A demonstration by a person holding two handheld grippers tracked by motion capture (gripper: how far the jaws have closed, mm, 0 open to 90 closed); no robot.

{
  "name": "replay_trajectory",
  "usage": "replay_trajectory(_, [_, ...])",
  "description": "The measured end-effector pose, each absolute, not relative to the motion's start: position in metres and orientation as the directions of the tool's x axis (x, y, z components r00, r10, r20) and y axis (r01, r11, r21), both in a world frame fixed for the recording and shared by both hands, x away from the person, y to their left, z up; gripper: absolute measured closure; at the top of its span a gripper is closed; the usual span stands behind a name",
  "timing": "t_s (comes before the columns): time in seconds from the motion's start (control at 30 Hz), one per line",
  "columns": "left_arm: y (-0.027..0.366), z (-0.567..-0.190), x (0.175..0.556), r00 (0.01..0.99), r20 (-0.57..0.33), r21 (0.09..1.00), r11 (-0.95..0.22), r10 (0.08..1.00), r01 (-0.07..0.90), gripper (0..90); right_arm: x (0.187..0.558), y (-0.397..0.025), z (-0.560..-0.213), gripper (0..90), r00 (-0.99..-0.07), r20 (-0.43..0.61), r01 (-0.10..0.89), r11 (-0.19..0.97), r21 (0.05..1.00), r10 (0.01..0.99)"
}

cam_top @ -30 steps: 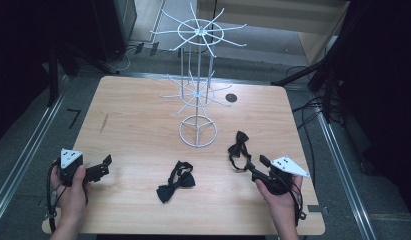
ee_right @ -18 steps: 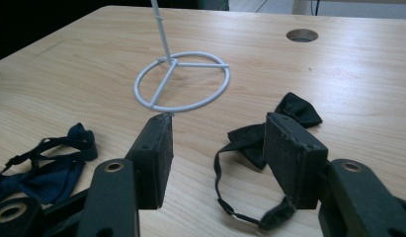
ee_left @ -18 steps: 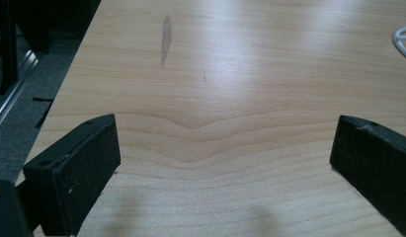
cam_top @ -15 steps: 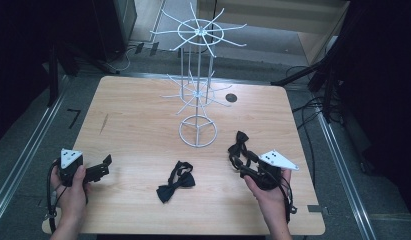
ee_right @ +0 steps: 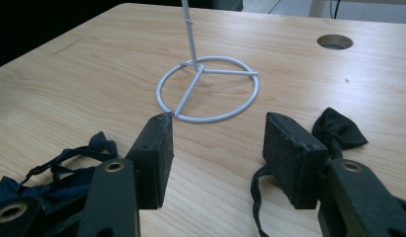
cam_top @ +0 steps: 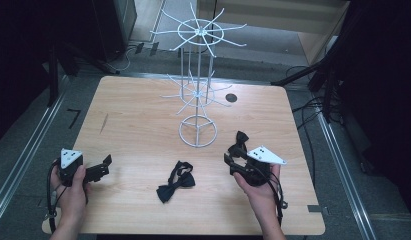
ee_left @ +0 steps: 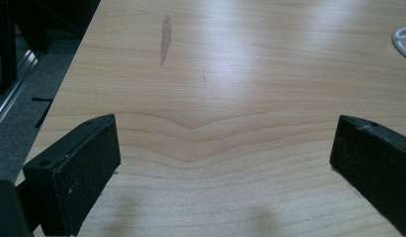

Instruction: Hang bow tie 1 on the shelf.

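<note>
since my right gripper [cam_top: 234, 161] sits just right of the wire stand's base ring [cam_top: 198, 131], jaws spread beside one black bow tie [ee_right: 338, 129], i judge i'm lining up a pick — the other bow tie [cam_top: 175, 181] lies in front of that ring. my left gripper [cam_top: 104, 166], also spread, waits well left over bare table [ee_left: 230, 74].

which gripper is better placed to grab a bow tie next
Right: the right gripper, jaws open, sits beside the bow tie. The left gripper is over bare table.

Two black bow ties [cam_top: 176, 181] [cam_top: 239, 141], white wire stand [cam_top: 198, 131], pale wood-grain table [cam_top: 133, 115]
</note>
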State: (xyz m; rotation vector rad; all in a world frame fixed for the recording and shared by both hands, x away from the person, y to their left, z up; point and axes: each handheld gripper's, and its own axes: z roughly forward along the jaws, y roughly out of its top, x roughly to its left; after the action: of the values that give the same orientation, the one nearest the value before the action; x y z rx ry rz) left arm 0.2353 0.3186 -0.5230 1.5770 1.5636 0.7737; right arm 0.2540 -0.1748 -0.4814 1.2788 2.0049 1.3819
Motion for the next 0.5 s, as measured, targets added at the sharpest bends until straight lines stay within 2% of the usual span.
replay_trajectory(0.5, [0.319, -0.523, 0.236, 0.064, -0.098, 0.849, 0.050, 0.993, 0.525, 0.0, 0.262, -0.144, -0.484, 46.8, -0.550, 0.162, 0.459, 0.134, 0.878, 0.819])
